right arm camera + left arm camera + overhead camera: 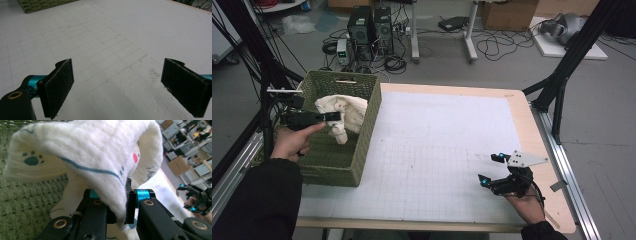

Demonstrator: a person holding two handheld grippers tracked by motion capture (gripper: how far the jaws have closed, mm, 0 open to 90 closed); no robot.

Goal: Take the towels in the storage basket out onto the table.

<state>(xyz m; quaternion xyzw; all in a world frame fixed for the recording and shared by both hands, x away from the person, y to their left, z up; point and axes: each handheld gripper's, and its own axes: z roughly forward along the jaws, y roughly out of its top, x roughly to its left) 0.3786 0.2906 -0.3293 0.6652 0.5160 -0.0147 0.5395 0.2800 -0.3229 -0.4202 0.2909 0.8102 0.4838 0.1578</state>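
While our left gripper [333, 117] hung over the green woven basket [367, 117], its jaws were pressed together on a fold of the white cloth [343, 111], which draped from the pinch and hung down inside the basket. In the left gripper view the cloth [95, 152] bulged above the jaws, printed with a teal paw mark, a thin teal line and a red dot, and the basket's woven wall [22, 202] stood behind it. The left hand [294, 141] held that gripper at the basket's near-left side. Our right gripper [492, 170] rested well apart from the basket, at the near-right part of the table [437, 150], with its jaws spread wide and nothing between them; in the right gripper view the padded fingers [60, 86] stood far apart over the white gridded mat [112, 45], and a corner of the basket [42, 4] showed at the far edge.
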